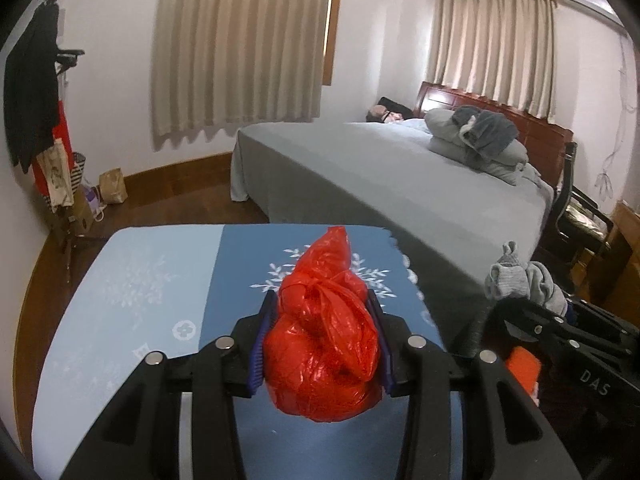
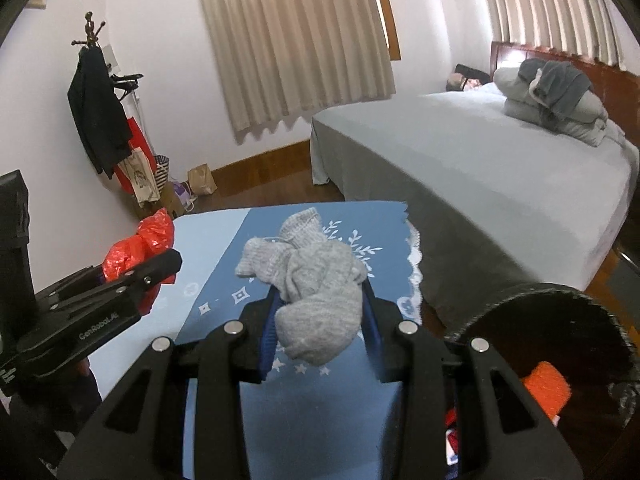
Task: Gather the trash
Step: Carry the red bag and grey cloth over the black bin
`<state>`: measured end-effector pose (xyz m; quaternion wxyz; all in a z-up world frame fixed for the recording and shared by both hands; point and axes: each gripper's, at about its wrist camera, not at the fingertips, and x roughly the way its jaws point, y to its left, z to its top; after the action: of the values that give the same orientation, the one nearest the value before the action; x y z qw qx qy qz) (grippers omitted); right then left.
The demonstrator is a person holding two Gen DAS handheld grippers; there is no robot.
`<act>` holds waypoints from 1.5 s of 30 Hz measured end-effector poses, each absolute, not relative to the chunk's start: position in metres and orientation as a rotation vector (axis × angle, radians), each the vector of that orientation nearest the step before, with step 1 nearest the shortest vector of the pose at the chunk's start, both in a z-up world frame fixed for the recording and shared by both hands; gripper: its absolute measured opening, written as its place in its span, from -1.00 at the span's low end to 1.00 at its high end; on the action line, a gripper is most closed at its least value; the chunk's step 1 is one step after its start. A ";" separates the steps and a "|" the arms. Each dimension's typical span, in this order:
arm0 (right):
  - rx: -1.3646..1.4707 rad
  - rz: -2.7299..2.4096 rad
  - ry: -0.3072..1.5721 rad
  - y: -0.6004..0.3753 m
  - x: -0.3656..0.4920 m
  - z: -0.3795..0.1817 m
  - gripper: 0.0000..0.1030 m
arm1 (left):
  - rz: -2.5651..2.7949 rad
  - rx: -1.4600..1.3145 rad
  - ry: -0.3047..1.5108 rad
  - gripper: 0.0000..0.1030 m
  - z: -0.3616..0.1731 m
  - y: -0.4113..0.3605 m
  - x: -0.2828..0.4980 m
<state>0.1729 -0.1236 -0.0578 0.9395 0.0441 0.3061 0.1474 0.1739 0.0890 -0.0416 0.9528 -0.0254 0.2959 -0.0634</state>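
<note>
My left gripper (image 1: 322,320) is shut on a knotted red plastic bag (image 1: 324,340) and holds it above a blue patterned table (image 1: 140,300). My right gripper (image 2: 322,308) is shut on a bunched grey sock (image 2: 316,288), also held over the table (image 2: 340,420). In the right wrist view the left gripper (image 2: 120,280) with the red bag (image 2: 136,248) is at the left. In the left wrist view the sock (image 1: 524,280) shows at the right, above the right gripper's body. A dark round bin (image 2: 560,344) with orange trash (image 2: 546,388) inside stands at the lower right.
A grey bed (image 1: 400,184) with folded bedding (image 1: 476,140) lies beyond the table. A coat rack with hanging clothes (image 2: 100,120) and bags (image 2: 202,180) stands by the left wall. A chair (image 1: 580,216) stands at the far right. Curtains cover the windows.
</note>
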 end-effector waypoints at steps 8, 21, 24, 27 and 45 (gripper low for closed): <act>0.084 0.266 0.588 -0.151 0.133 -0.042 -0.32 | -0.183 -0.026 0.581 -0.17 -0.026 0.058 0.149; 0.098 0.167 0.541 -0.205 0.078 -0.029 -0.32 | -0.299 0.025 0.547 -0.17 -0.010 -0.003 0.118; 0.106 0.137 0.531 -0.221 0.068 -0.028 -0.32 | -0.324 0.036 0.537 -0.17 -0.007 -0.017 0.113; 0.113 0.108 0.522 -0.238 0.059 -0.028 -0.32 | -0.349 0.046 0.527 -0.17 -0.004 -0.029 0.107; 0.149 -0.039 0.514 -0.319 0.036 -0.043 -0.32 | -0.478 0.106 0.498 -0.16 -0.003 -0.107 0.099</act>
<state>0.0357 -0.3188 -0.0428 0.9642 0.0736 0.2540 -0.0193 0.0993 -0.1072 -0.0033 0.9397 0.0520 0.2438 -0.2342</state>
